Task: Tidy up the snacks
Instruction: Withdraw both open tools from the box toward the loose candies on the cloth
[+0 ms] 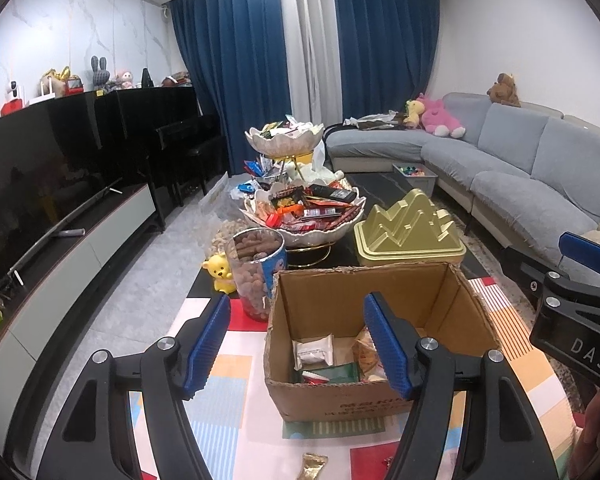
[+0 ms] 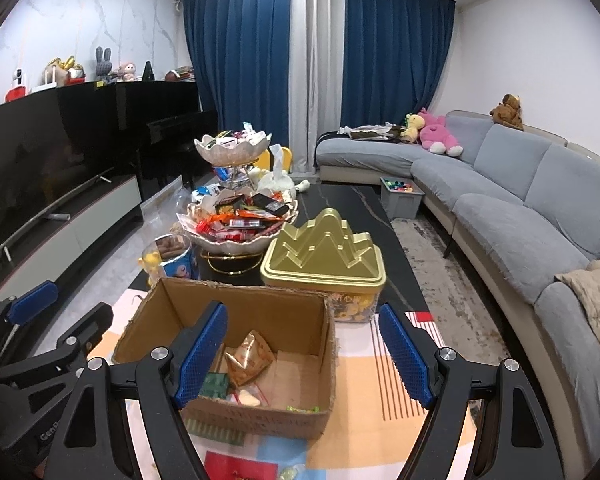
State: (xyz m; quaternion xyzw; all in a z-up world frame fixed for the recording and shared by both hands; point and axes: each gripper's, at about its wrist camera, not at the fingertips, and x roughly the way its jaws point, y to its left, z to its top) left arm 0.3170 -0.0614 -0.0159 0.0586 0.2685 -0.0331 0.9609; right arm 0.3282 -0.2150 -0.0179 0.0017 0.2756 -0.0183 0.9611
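Both grippers hover with jaws apart and empty: left gripper (image 1: 298,340), right gripper (image 2: 304,354). At six o'clock a crinkly gold sachet (image 1: 313,465) lies on the patterned mat, likely light and slippery; pinch its flat middle. At twelve, the soft-walled cardboard box (image 1: 340,390) holds foil packets. Beyond, a rigid gold tin (image 1: 410,236), then the brittle-looking scalloped tiered bowl (image 1: 320,232).
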